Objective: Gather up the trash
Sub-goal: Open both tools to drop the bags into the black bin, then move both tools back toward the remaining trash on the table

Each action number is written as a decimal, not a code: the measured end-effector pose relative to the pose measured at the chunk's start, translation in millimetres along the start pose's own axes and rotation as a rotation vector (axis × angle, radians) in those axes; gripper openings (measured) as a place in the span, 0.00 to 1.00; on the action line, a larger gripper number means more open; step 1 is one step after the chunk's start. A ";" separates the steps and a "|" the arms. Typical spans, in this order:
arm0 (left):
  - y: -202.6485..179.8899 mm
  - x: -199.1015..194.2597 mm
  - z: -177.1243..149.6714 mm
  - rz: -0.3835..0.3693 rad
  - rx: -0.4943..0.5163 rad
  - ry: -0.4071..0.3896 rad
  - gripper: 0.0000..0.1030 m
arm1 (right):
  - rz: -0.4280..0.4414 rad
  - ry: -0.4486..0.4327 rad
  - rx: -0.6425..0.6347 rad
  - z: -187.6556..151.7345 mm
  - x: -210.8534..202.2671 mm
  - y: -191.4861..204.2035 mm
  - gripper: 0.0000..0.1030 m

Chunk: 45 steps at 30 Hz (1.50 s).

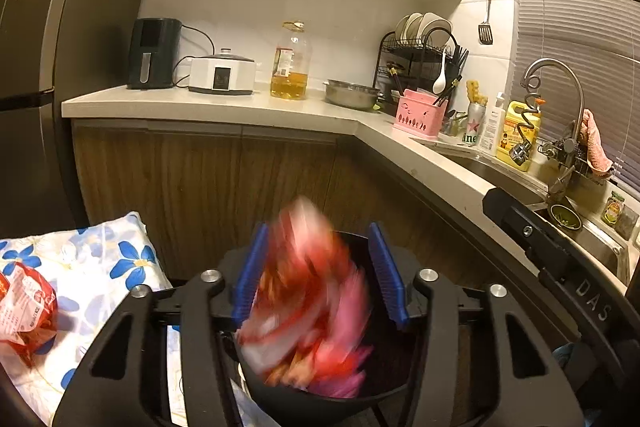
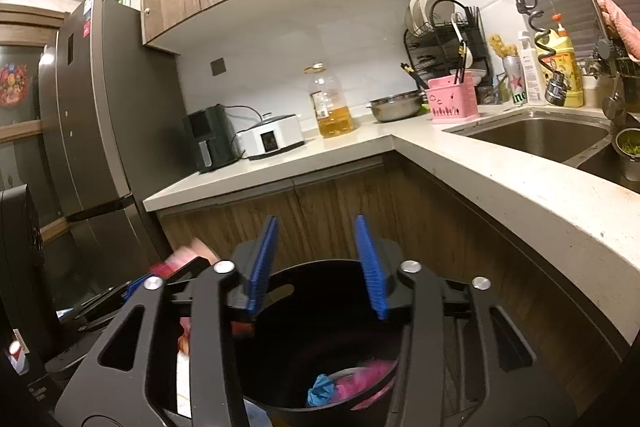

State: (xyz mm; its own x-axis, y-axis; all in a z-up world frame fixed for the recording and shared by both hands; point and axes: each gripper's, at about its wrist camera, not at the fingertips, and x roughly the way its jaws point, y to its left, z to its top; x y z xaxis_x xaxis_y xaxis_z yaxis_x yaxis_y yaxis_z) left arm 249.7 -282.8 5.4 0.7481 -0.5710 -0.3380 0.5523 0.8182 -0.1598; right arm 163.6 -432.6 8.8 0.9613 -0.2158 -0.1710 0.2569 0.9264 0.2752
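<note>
In the left wrist view my left gripper (image 1: pixel 318 267) hangs over a black trash bin (image 1: pixel 304 407), its blue pads (image 1: pixel 252 275) standing apart. A red and pink wrapper (image 1: pixel 312 307) shows as a blur between them, over the bin's mouth, and neither pad visibly presses on it. In the right wrist view my right gripper (image 2: pixel 320 263) is open over the same bin (image 2: pixel 320 415) with nothing between its pads. Blue trash (image 2: pixel 322 389) and pink trash (image 2: pixel 368 379) lie at the bottom. Another red snack bag (image 1: pixel 24 311) rests on a floral cloth (image 1: pixel 100 259) to the left.
An L-shaped counter (image 2: pixel 500 183) wraps behind and to the right of the bin, with wooden cabinet doors (image 1: pixel 200 187) below. It carries an oil bottle (image 1: pixel 290 63), a steel bowl (image 1: pixel 352 93), a pink caddy (image 1: pixel 418 117) and a sink (image 2: pixel 536 139). A fridge (image 2: pixel 92 131) stands at the left.
</note>
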 end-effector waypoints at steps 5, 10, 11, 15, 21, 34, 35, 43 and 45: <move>4.2 -3.4 -2.6 0.015 -0.006 0.008 0.63 | -0.016 0.000 0.012 -0.7 -5.9 -2.7 0.55; 15.8 -16.1 -5.0 0.061 -0.034 -0.005 0.77 | -0.023 0.000 0.002 -2.3 -13.6 1.0 0.63; 17.9 -20.3 -6.0 0.077 -0.035 -0.010 0.79 | -0.024 0.001 -0.003 -2.5 -14.8 2.4 0.65; 23.8 -35.9 -10.1 0.148 -0.029 -0.020 0.86 | -0.017 0.004 -0.034 -6.6 -22.7 12.2 0.71; 33.7 -62.4 -21.4 0.242 -0.018 -0.020 0.92 | -0.012 0.026 -0.062 -14.2 -35.1 26.7 0.73; 51.7 -126.6 -40.7 0.323 -0.074 -0.026 0.94 | -0.007 0.049 -0.113 -26.6 -74.6 58.7 0.75; 53.2 -132.6 -42.7 0.323 -0.080 -0.026 0.94 | -0.003 0.052 -0.109 -27.3 -78.1 61.1 0.75; 57.3 -169.0 -50.1 0.347 -0.091 -0.050 0.94 | 0.032 0.060 -0.117 -36.6 -101.2 80.5 0.76; 58.6 -178.5 -52.6 0.357 -0.098 -0.061 0.94 | 0.045 0.060 -0.123 -40.4 -107.6 87.1 0.76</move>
State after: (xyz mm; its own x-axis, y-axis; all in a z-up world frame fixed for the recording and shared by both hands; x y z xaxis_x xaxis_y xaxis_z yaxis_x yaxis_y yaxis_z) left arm 129.1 -129.4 7.6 0.9096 -0.2489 -0.3328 0.2168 0.9674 -0.1310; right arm 78.6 -316.2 12.9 0.9629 -0.1582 -0.2185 0.1964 0.9664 0.1661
